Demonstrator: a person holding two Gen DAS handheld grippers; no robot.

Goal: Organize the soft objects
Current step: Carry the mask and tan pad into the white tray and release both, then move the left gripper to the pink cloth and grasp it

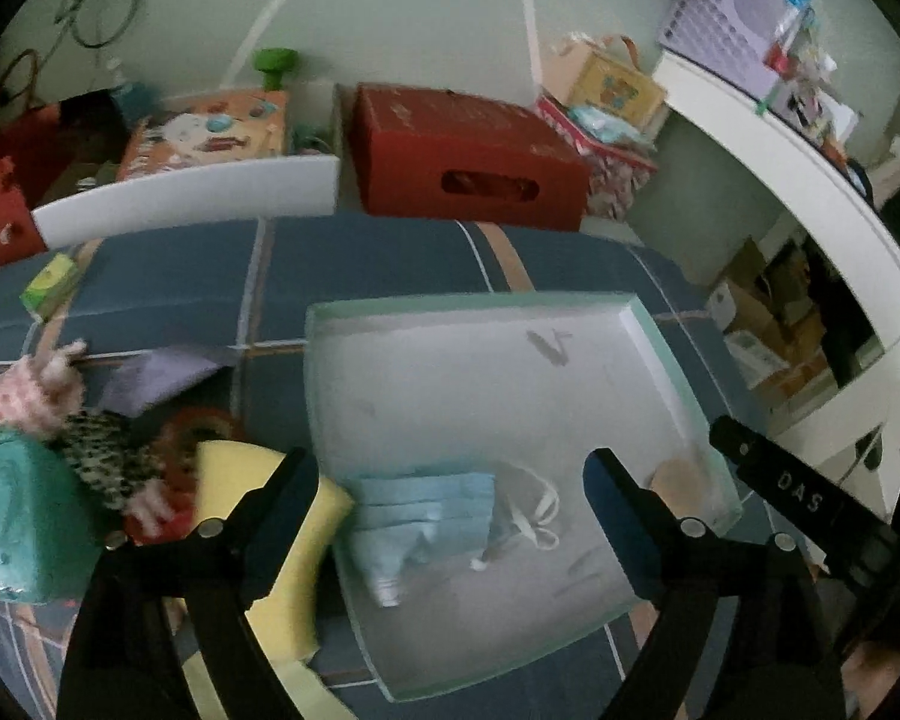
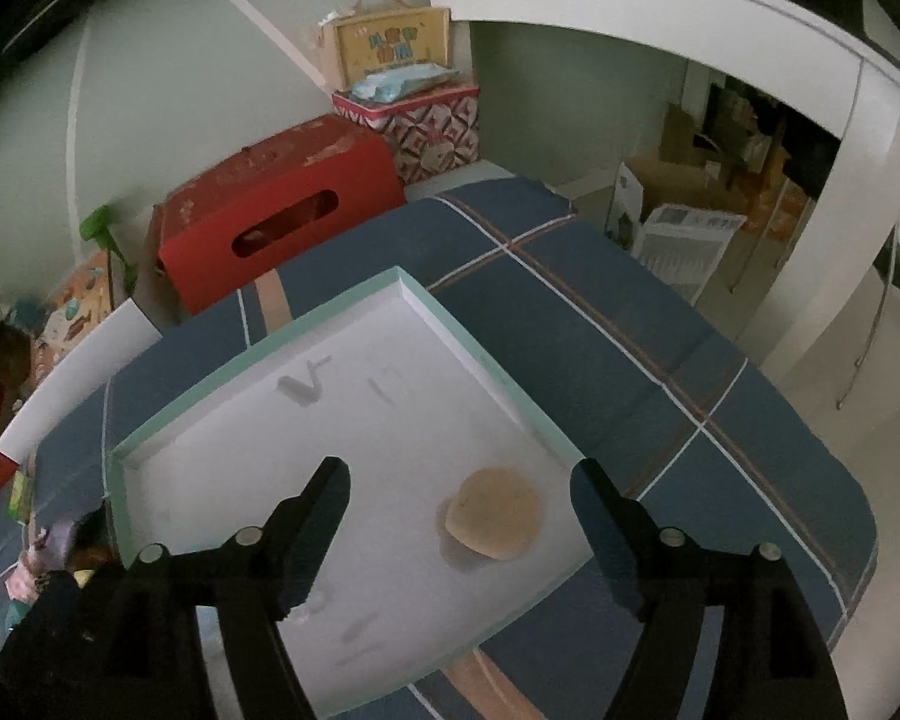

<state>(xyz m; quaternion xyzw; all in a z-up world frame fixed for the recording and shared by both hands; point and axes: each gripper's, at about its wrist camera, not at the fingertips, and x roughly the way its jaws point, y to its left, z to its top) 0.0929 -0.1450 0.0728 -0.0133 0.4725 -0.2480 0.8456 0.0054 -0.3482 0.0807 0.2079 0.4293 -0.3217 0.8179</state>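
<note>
Teal plastic-wrapped pack (image 1: 15,516) at far left, then a loose heap on the blue plaid bed (image 1: 168,282): pink knitted piece (image 1: 27,390), speckled fabric (image 1: 105,450), something red-orange under it, a lilac cloth (image 1: 156,375), a yellow sponge (image 1: 270,528) lying just beside the tray's left wall.

Left gripper (image 1: 450,480): fingers spread wide, nothing pinched. Blue face mask (image 1: 420,516) lies flat in the near-left corner of the pale green-rimmed tray (image 1: 468,300), between and slightly below the fingertips, not touched by either pad. White ear loops (image 1: 534,516) trail to its right.

Right gripper (image 2: 459,492): fingers likewise spread, empty. A round tan powder-puff-like pad (image 2: 495,513) sits on the tray floor between them, nearer the right finger, clear of both. Part of it also shows at the tray's right edge in the left view.

Step in hand, as I read it: a drop-off. Both items appear released inside the tray, one per gripper.

Next move calls for lifting clear without snagging the ear loops, then swinging the left gripper left over the tray wall to the heap. The sponge is closest and an easy, wide grab; the knitted and speckled pieces overlap, so a pinch there risks dragging two at once.

Red cardboard box (image 1: 462,150) and clutter behind the bed: not involved.
</note>
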